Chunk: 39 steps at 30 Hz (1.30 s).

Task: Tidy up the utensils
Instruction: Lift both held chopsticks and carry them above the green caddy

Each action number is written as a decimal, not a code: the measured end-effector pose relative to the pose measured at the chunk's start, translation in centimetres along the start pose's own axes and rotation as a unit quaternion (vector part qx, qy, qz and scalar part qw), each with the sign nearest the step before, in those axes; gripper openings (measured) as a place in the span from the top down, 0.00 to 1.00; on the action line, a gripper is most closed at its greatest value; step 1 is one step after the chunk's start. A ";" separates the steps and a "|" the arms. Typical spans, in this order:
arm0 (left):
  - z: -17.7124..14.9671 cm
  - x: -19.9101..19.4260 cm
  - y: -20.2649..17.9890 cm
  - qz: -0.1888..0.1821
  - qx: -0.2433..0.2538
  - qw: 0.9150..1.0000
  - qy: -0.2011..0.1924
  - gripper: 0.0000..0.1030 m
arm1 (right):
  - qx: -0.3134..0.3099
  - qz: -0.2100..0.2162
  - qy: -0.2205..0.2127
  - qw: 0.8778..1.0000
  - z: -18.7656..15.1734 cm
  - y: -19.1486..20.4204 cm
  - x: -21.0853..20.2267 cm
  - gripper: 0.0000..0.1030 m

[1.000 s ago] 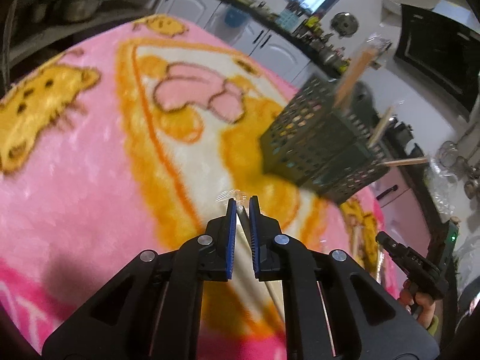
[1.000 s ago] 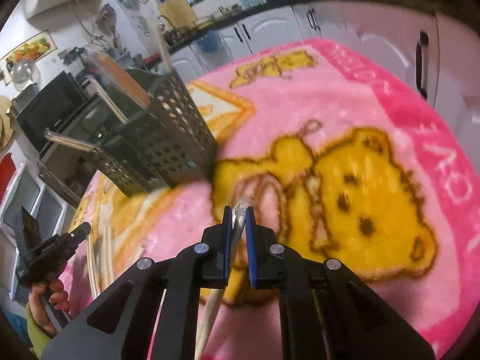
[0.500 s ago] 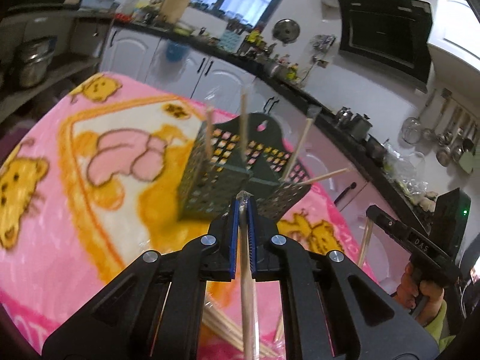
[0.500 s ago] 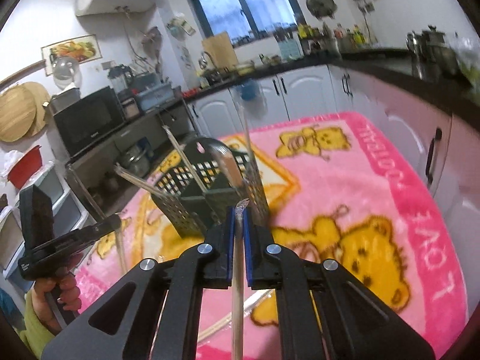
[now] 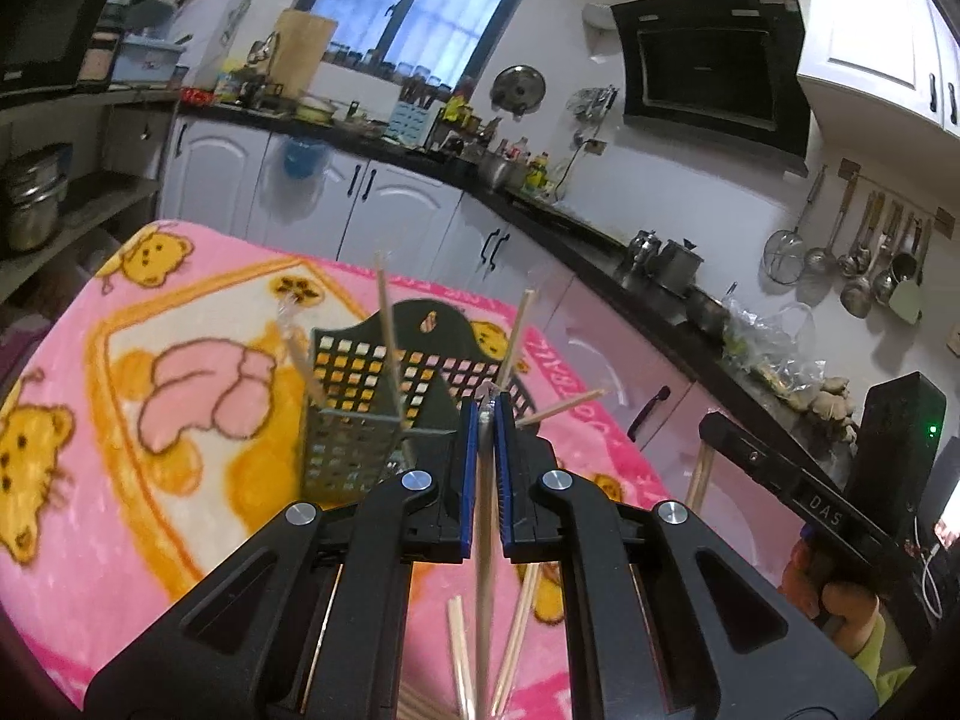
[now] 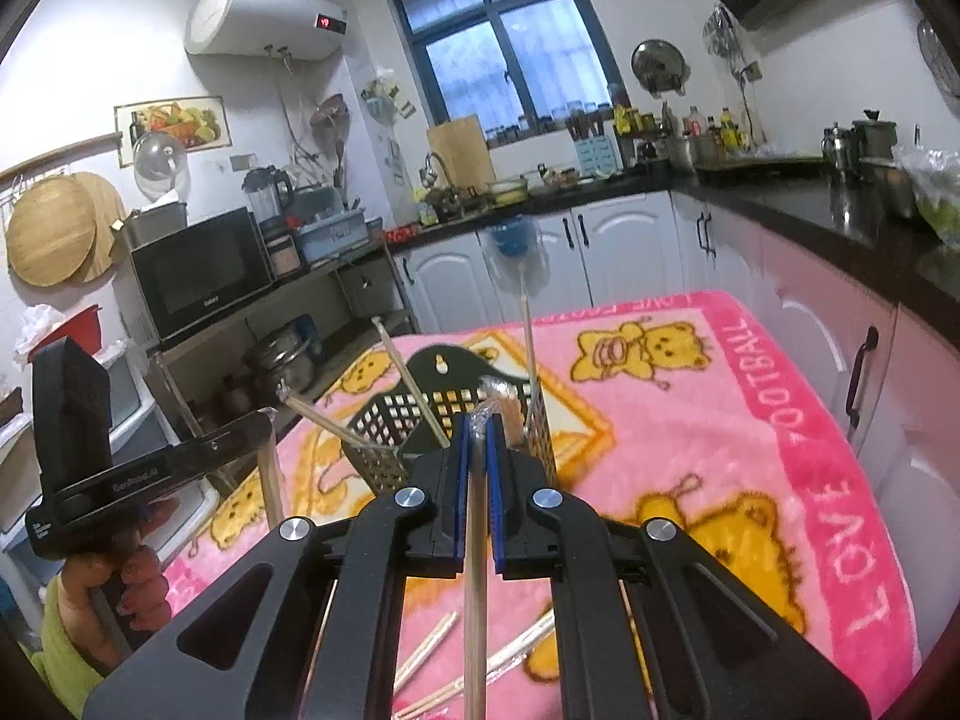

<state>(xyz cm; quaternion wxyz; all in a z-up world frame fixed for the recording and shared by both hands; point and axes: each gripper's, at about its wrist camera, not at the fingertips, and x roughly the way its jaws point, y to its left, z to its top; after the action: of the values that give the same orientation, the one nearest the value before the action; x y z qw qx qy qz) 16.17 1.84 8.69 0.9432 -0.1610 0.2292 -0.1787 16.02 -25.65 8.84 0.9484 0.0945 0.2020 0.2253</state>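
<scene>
A dark green perforated utensil holder (image 5: 360, 414) (image 6: 396, 426) stands on the pink cartoon blanket with several chopsticks (image 5: 387, 330) (image 6: 528, 354) sticking out of it. My left gripper (image 5: 486, 414) is shut on a wrapped chopstick (image 5: 483, 540) that hangs down, just in front of the holder's right side. My right gripper (image 6: 478, 426) is shut on another wrapped chopstick (image 6: 474, 570), held upright just in front of the holder. Each gripper shows in the other's view, the right one (image 5: 780, 474) and the left one (image 6: 150, 468).
Loose chopsticks lie on the blanket (image 5: 150, 510) below the grippers (image 5: 516, 618) (image 6: 432, 642). The blanket (image 6: 750, 450) covers a table that ends near white cabinets (image 6: 630, 252) and a black countertop (image 5: 600, 240). A microwave (image 6: 198, 270) sits on shelves to the left.
Both grippers have lifted their chopsticks off the blanket and tilted up to level. They have come close to the holder, which now stands right ahead of both.
</scene>
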 end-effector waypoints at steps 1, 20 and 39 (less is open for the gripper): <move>0.2 0.0 -0.2 -0.001 0.003 1.000 -0.002 0.97 | -0.002 0.001 -0.003 1.000 0.1 0.1 -0.1 0.94; 4.1 0.3 -2.4 -0.019 0.029 0.999 -0.043 0.97 | -0.024 0.015 -0.052 0.998 2.8 1.7 -0.4 0.94; 8.5 1.2 -4.3 -0.015 0.068 0.993 -0.093 0.97 | -0.052 0.027 -0.086 0.995 7.6 3.8 3.5 0.94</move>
<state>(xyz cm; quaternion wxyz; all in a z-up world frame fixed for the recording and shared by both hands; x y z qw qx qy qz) 20.21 -0.56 17.07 0.9663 -0.1163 0.1254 -0.1923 20.66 -21.33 15.46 0.9596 0.0693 0.1048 0.2516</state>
